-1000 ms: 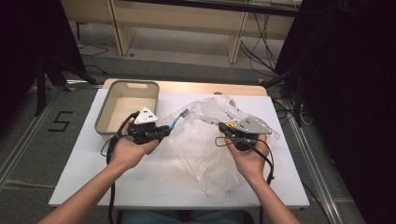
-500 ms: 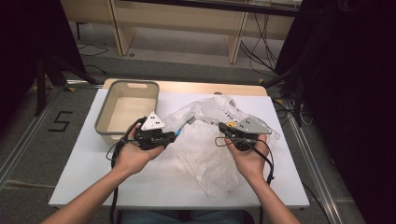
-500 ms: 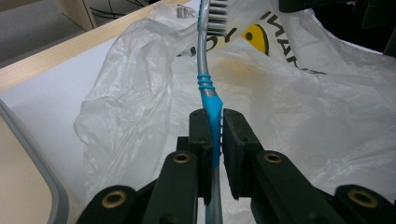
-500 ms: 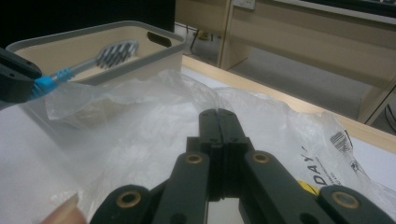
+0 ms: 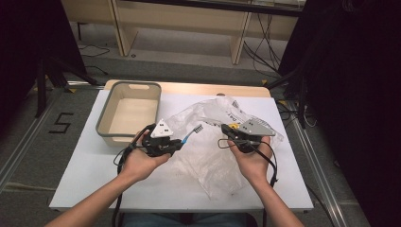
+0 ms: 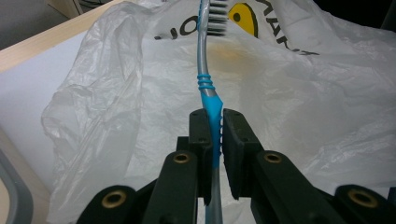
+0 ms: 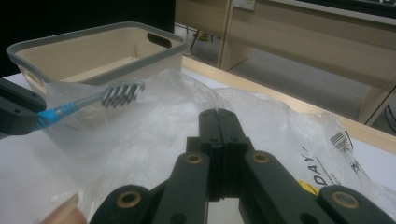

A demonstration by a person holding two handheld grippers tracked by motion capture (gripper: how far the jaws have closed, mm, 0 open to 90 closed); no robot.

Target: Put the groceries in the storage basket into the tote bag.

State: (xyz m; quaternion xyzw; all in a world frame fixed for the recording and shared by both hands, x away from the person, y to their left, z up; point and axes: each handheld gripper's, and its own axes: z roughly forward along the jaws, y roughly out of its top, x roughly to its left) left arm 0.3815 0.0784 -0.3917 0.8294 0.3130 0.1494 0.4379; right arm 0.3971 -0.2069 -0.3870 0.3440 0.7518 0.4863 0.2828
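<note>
White covers the surface (image 5: pixel 85 175), which has a wooden edge along its far side, and beyond it stand pale wooden furniture legs and loose cables on a grey floor. At the far left of the surface sits a beige plastic tub (image 5: pixel 105 124) with a grey rim and cut-out handles; nothing can be seen in it. Just right of the tub, a crumpled clear plastic bag (image 5: pixel 208 161) with dark printed lettering and a yellow mark spreads across the middle, from the far edge toward the near side. The left tool (image 5: pixel 178 143), held in the person's left hand (image 5: pixel 138 163), is clamped narrow on the blue grip of a toothbrush (image 6: pixel 208 91); the silver neck and grey-white bristle head point away toward the right, above the bag and apart from it. The right tool (image 7: pixel 218 122), in the right hand (image 5: pixel 253 163), is over the right part of the bag, its 2 jaws pressed fully together; from its own view, whether they pinch any film cannot be told.
</note>
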